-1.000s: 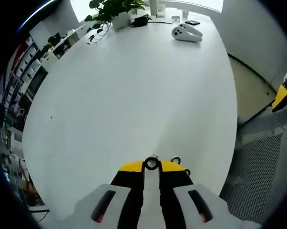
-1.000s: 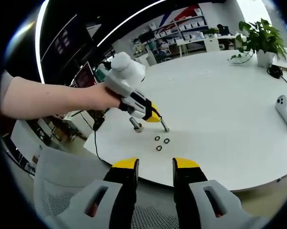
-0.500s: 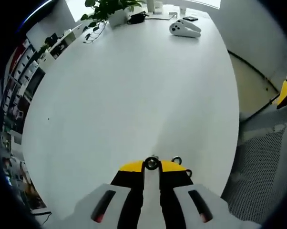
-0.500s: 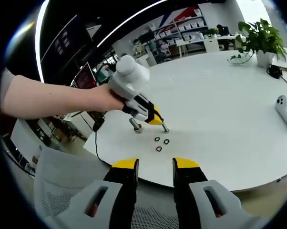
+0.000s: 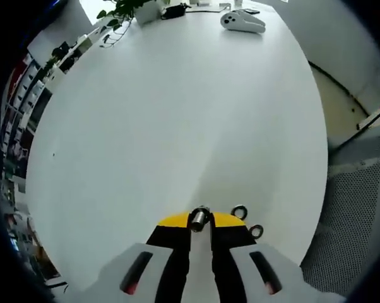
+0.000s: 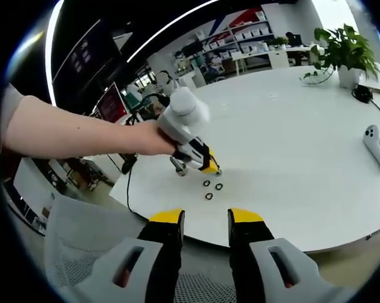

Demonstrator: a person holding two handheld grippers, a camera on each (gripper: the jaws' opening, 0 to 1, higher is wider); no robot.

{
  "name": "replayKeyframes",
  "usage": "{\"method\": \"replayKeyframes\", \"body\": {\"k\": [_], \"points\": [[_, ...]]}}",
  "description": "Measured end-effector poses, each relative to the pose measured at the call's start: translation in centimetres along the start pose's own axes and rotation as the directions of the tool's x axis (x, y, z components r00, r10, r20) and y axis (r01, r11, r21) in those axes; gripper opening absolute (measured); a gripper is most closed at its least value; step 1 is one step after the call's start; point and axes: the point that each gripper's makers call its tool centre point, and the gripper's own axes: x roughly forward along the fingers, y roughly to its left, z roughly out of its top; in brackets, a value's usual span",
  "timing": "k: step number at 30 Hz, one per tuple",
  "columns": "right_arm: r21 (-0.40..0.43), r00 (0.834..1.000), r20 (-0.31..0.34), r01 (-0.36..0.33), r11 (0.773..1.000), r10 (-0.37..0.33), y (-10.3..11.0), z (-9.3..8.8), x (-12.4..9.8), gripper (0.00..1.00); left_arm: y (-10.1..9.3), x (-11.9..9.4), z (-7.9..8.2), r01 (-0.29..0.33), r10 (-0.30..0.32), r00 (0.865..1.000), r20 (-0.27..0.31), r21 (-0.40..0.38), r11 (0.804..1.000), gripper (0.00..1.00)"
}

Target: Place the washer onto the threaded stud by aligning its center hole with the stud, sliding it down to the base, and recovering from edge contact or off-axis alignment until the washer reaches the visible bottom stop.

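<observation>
left gripper (image 5: pixel 200 222) clamped on stud (image 5: pixel 199 218) | washers (image 5: pixel 240 211) beside, near table (image 5: pixel 177 113) edge | right gripper (image 6: pixel 204 219) apart, off-table

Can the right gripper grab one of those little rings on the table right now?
Probably yes: the right gripper is open, off the table edge, and the washers lie on bare table ahead, though the left gripper hangs just behind them.

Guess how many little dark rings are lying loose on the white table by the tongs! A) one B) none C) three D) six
C, because the right gripper view shows three small dark metal ring washers lying in a little cluster on the round white table, just beside the tip of the left tongs.
</observation>
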Motion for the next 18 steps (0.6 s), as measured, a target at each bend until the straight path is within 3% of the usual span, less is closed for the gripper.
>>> {"method": "replayKeyframes", "body": {"k": [5, 18], "points": [[0.000, 1.000, -0.003, 0.000, 1.000, 0.000, 0.00, -0.03, 0.01, 0.29, 0.11, 0.47, -0.20, 0.004, -0.004, 1.000, 0.006, -0.043, 0.999, 0.09], [0.000, 1.000, -0.003, 0.001, 1.000, -0.001, -0.01, -0.01, 0.01, 0.29, 0.24, 0.86, -0.35, 0.008, -0.007, 1.000, 0.015, -0.049, 0.999, 0.09]]}}
